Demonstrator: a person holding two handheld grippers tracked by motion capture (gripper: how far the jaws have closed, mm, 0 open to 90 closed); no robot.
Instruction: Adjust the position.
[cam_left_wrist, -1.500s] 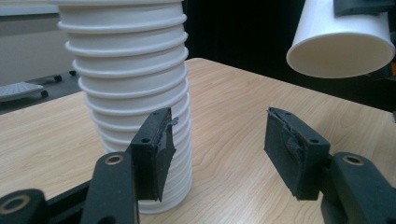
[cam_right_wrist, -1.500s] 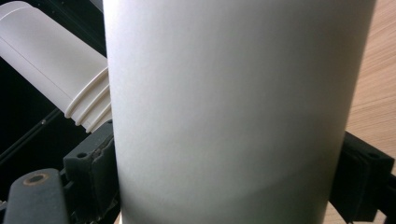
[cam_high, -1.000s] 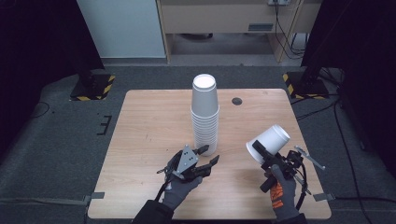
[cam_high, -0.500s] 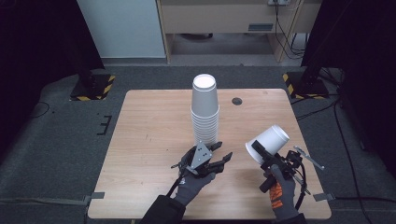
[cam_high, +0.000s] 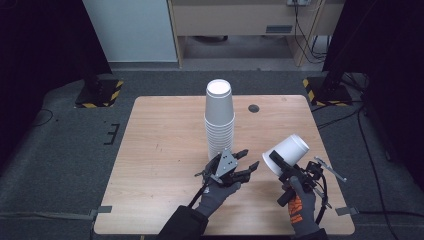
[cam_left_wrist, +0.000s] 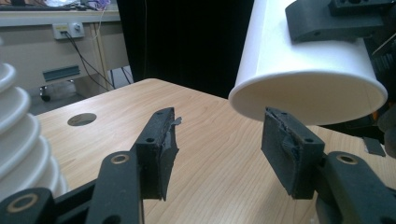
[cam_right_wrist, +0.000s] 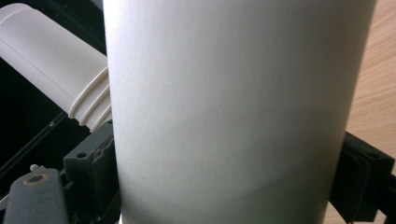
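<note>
Since a second ago, the left gripper (cam_high: 248, 160) has been moved rightward, toward the white cup (cam_high: 288, 152). From above, the cup is clamped tilted in the right gripper (cam_high: 278, 161), at four o'clock from the cup stack (cam_high: 219, 118). Left gripper view: jaws are spread wide, empty, just below the cup's rim (cam_left_wrist: 308, 100). Right gripper view: the cup (cam_right_wrist: 233, 107) is gripped on both sides.

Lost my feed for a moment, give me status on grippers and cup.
Right gripper shut on white paper cup, held tilted above table. Left gripper open, jaws near cup's rim. Cup stack stands beside left gripper.
</note>
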